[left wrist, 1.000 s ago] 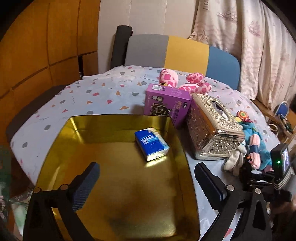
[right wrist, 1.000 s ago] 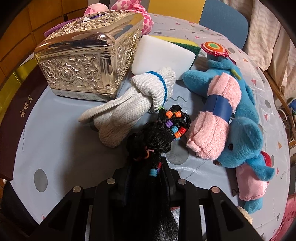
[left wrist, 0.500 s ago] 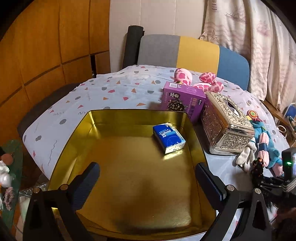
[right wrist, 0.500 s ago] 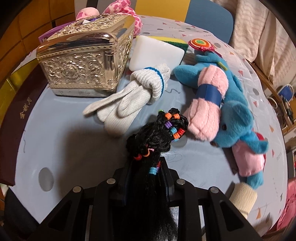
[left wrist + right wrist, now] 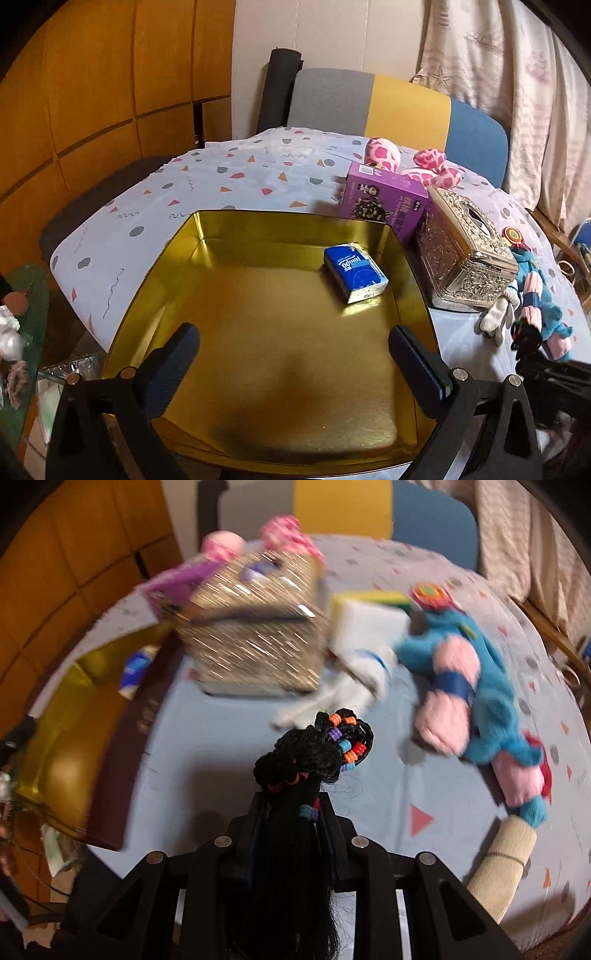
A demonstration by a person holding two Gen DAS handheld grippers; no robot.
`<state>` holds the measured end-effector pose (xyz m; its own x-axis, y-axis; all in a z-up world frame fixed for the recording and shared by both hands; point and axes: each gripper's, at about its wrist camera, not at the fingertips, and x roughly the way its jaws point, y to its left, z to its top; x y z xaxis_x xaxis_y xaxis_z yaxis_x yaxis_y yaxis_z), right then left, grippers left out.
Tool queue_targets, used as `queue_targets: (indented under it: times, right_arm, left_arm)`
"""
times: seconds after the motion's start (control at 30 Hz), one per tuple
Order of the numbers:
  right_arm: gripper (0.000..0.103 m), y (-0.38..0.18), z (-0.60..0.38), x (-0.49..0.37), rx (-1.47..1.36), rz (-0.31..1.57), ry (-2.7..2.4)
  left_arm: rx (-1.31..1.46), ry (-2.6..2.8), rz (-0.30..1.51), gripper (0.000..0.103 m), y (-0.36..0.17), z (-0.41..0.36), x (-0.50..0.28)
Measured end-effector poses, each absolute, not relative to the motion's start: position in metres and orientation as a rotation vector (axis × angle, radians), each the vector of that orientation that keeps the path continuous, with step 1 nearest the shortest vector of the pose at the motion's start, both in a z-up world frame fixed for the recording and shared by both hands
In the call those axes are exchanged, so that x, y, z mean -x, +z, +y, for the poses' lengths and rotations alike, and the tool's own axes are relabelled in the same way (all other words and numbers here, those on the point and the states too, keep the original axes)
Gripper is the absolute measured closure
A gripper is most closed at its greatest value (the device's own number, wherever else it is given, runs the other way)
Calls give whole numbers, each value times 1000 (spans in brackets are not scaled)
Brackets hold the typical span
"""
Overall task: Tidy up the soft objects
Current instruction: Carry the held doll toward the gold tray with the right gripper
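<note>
My right gripper [image 5: 291, 806] is shut on a black hairpiece with coloured beads [image 5: 314, 753], lifted above the blue tablecloth; the same hairpiece [image 5: 526, 334] shows at the right edge of the left wrist view. Below it lie a white sock [image 5: 354, 686], a blue and pink plush toy [image 5: 476, 686] and a white sponge [image 5: 365, 624]. My left gripper [image 5: 291, 336] hangs open over a gold tray [image 5: 280, 216] with nothing between its fingers. A blue tissue pack [image 5: 355, 273] lies in the tray's far right part.
An ornate silver box [image 5: 465, 251] and a purple carton [image 5: 384, 203] stand right of the tray. A pink spotted plush [image 5: 406, 162] lies behind them. A beige rolled sock [image 5: 506, 860] sits near the table's front right edge. A chair [image 5: 373, 103] stands beyond the table.
My right gripper has risen with the hairpiece, so the table looks smaller and blurred. The left gripper has drifted a little, showing more of the tray.
</note>
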<state>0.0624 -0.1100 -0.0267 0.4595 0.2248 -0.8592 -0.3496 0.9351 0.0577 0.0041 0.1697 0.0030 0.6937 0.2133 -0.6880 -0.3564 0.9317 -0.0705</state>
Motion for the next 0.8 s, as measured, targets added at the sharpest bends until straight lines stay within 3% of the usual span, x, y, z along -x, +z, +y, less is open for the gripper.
queue_targets:
  times: [0.4,0.8]
  right_arm:
    - [77,24,5,-70,155,964,639]
    - [75,-14,67,-89,186,1030,633]
  left_arm:
    - [230,360,733,0,3,187,3]
    - [304,460,717,0,0,231,16]
